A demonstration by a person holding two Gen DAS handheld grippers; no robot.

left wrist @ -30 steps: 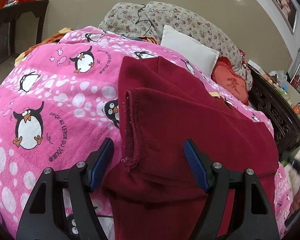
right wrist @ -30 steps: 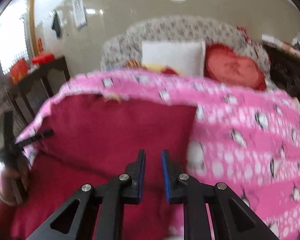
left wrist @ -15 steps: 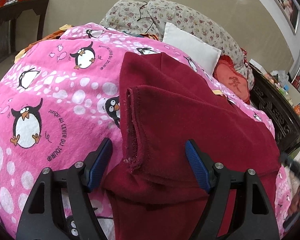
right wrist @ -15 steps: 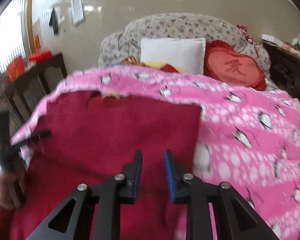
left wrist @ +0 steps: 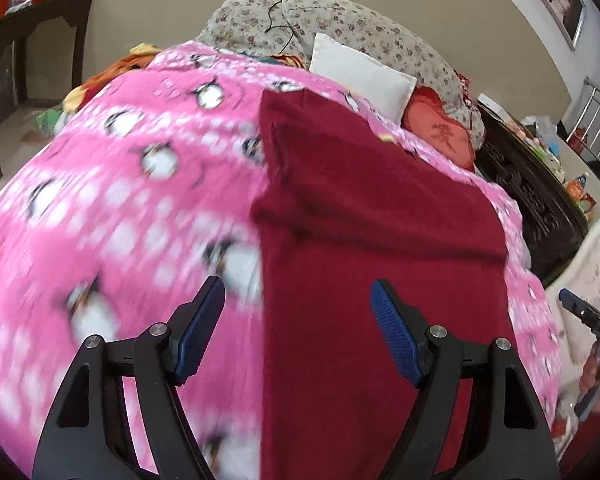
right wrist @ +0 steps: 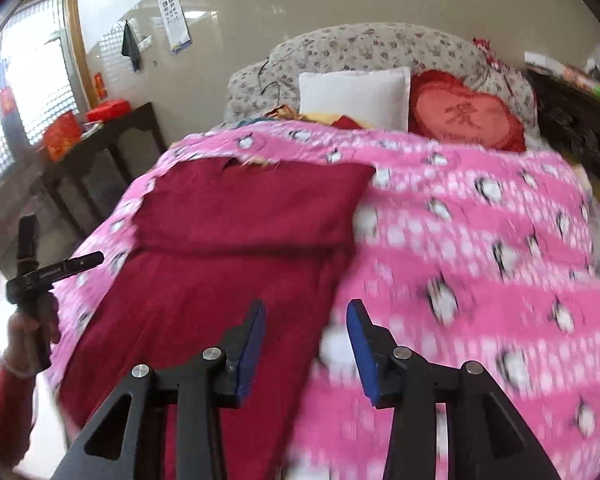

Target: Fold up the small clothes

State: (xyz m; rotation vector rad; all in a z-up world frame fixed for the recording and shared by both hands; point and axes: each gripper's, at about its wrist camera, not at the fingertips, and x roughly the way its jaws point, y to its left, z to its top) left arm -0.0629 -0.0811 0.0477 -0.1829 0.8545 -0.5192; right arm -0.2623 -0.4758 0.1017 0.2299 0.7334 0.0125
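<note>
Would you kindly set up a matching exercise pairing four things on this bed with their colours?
Things:
1. garment
2. blanket
3. square pillow
4. heart cushion

Colours:
A. white
B. pink with penguins
C. red
D. maroon

Pairs: 1-D, 2-B, 3-A, 4-C

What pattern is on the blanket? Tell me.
Pink blanket with white dots and penguins; clearest in the right wrist view.
</note>
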